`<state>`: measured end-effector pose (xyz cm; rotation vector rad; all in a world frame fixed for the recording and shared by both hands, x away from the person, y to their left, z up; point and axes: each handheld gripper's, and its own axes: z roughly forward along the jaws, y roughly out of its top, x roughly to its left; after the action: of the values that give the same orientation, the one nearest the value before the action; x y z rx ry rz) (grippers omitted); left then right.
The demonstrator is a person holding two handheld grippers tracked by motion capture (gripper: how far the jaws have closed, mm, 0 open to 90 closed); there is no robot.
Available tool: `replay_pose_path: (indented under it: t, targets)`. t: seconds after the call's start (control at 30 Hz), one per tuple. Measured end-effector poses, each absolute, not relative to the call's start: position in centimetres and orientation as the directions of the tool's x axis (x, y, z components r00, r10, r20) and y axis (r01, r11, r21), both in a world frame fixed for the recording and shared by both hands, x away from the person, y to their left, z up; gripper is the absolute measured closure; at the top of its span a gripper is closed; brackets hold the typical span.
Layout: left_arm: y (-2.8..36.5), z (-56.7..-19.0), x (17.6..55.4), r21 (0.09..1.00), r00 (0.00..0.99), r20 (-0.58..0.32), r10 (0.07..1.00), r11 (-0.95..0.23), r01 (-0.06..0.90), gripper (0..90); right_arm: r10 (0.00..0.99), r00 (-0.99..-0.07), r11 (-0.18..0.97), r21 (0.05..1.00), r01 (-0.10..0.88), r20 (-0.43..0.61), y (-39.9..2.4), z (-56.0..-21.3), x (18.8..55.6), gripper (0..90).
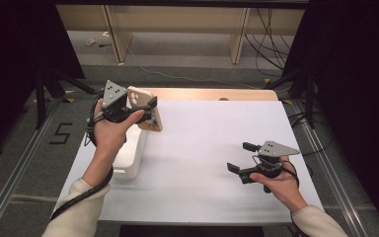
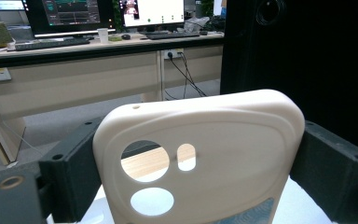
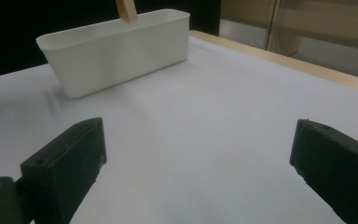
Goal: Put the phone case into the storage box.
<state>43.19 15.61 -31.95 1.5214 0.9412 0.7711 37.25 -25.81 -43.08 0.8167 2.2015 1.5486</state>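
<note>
White tabletop (image 1: 202,148); left tool (image 1: 145,109) clamps a cream phone case (image 2: 200,154) with camera cutouts.

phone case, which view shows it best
The left gripper view: the phone case sits close up between the left gripper's black jaws, camera cutouts plain. The high view shows it small, above the white bin. The right gripper view catches just a tan strip.

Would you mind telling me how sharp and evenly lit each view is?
High view: bright table, dark sides, soft shadows. Left gripper view: phone case close and sharp, desks behind slightly soft. Right gripper view: near jaws soft, white bin clear, no glare.
</note>
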Motion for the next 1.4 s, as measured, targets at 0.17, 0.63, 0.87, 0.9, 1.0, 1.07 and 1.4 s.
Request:
replay_pose_path:
  t: [0.17,0.63,0.87,0.9,1.0,1.07,1.4]
  targets:
    - [15.8,-31.9,43.2,0.988,0.460,-0.024,0.888,-0.050,0.149,10.2,0.620,-0.782,0.245,0.932,0.266,0.061,-25.8,-43.1,37.3,4.5]
    - [16.4,-31.9,43.3,0.988,0.445,-0.025,0.895,-0.046,0.148,10.2,0.621,-0.781,0.247,0.931,0.269,0.061,-25.8,-43.1,37.3,4.5]
    - [16.7,-31.8,43.4,0.988,0.439,-0.025,0.898,-0.044,0.147,10.2,0.623,-0.780,0.247,0.930,0.271,0.061,-25.8,-43.1,37.2,4.5]
    - [16.7,-31.8,43.4,0.988,0.439,-0.026,0.898,-0.043,0.148,10.2,0.622,-0.781,0.247,0.931,0.270,0.061,-25.8,-43.1,37.3,4.5]
    - [16.9,-31.8,43.4,0.989,0.435,-0.026,0.900,-0.042,0.145,10.2,0.623,-0.780,0.249,0.930,0.271,0.060,-25.8,-43.1,37.3,4.5]
    - [17.0,-31.8,43.4,0.988,0.433,-0.024,0.901,-0.044,0.145,10.2,0.624,-0.779,0.248,0.930,0.272,0.062,-25.8,-43.1,37.3,4.6]
    - [17.4,-31.8,43.5,0.988,0.420,-0.022,0.907,-0.043,0.147,10.2,0.624,-0.779,0.248,0.929,0.273,0.062,-25.8,-43.2,37.3,4.7]
